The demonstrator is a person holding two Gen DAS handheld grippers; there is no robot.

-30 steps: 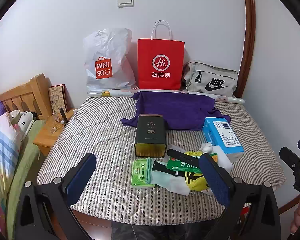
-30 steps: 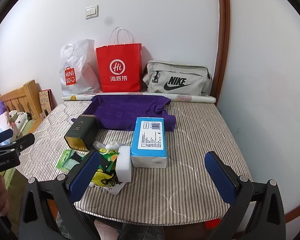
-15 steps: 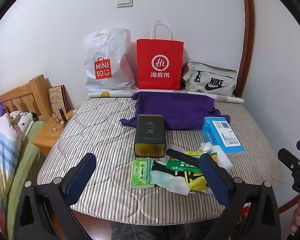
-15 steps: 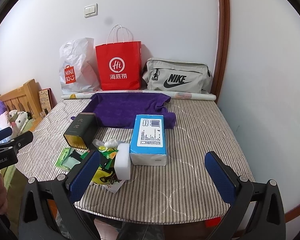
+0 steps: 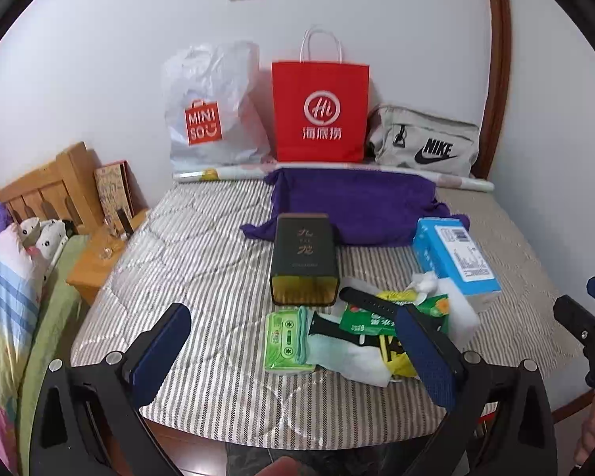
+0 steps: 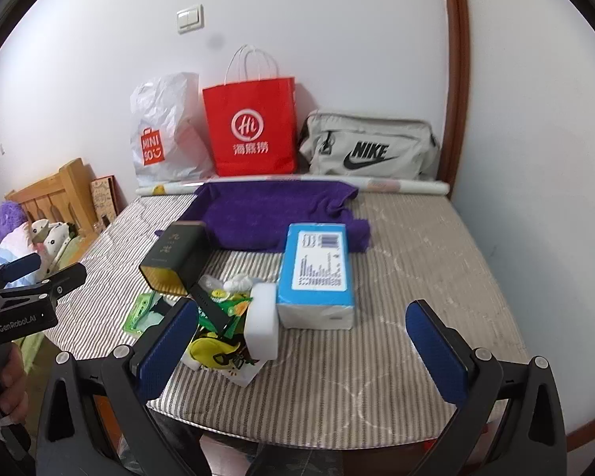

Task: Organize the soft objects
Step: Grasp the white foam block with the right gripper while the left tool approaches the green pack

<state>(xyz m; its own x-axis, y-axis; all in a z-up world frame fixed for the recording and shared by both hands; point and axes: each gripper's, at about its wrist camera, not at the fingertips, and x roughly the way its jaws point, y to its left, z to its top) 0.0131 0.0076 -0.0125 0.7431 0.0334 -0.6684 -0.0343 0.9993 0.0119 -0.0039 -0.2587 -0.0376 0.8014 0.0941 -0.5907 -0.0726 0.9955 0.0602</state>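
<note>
1. My left tongs (image 5: 293, 353): wide, holding nothing, above the bed (image 5: 202, 246) near edge.
2. Purple towel (image 5: 357, 206) lies far side, behind dark tin (image 5: 303, 263) & blue box (image 5: 454, 256).
3. My right tongs (image 6: 301, 347): wide, nothing held, near white sponge (image 6: 262, 319).

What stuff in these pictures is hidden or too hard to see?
- Inside the red bag and the white bag: both views show only their outsides.
- Yellow pouch: the left finger of the right claw covers part of it in the right view.
- Small print on the blue box: too small to read in either view.
- Bottom of the pile: the things overlap each other.
- Bed front edge: hidden behind the left claw.
</note>
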